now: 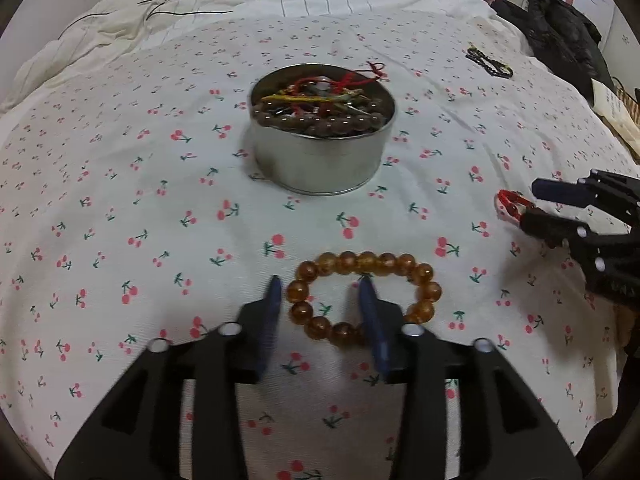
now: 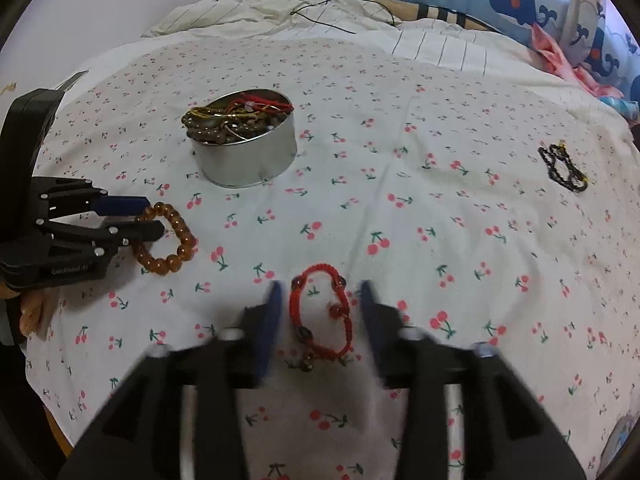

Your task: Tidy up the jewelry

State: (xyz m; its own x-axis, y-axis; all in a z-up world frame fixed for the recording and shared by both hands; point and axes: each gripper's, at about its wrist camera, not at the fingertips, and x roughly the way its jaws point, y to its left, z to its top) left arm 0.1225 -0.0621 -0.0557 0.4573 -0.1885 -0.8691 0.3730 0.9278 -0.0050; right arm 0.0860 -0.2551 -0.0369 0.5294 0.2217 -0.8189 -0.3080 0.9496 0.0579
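The left gripper (image 1: 320, 286) is standing with its jaws spread, pinching nothing; one blue finger (image 1: 370, 312) is reaching inside the ring of the amber bead bracelet (image 1: 362, 298) and the other is lying just outside its left arc. The bracelet is a loop of round, glossy, honey-brown beads lying flat on the cherry-print sheet (image 1: 140, 200), nearer the camera than the round metal tin (image 1: 320, 160).

The right gripper (image 2: 320, 292) is likewise standing spread, gripping nothing. The red cord bracelet (image 2: 320, 312), a thin braided oval carrying a few small dark beads, is lying on the sheet between its two fingers, apart from both. This bracelet is sitting in front of the tin and to its right.

The tin is holding dark brown beads with red and yellow cords. A black chain bracelet (image 2: 562, 168) is lying far right of the tin.
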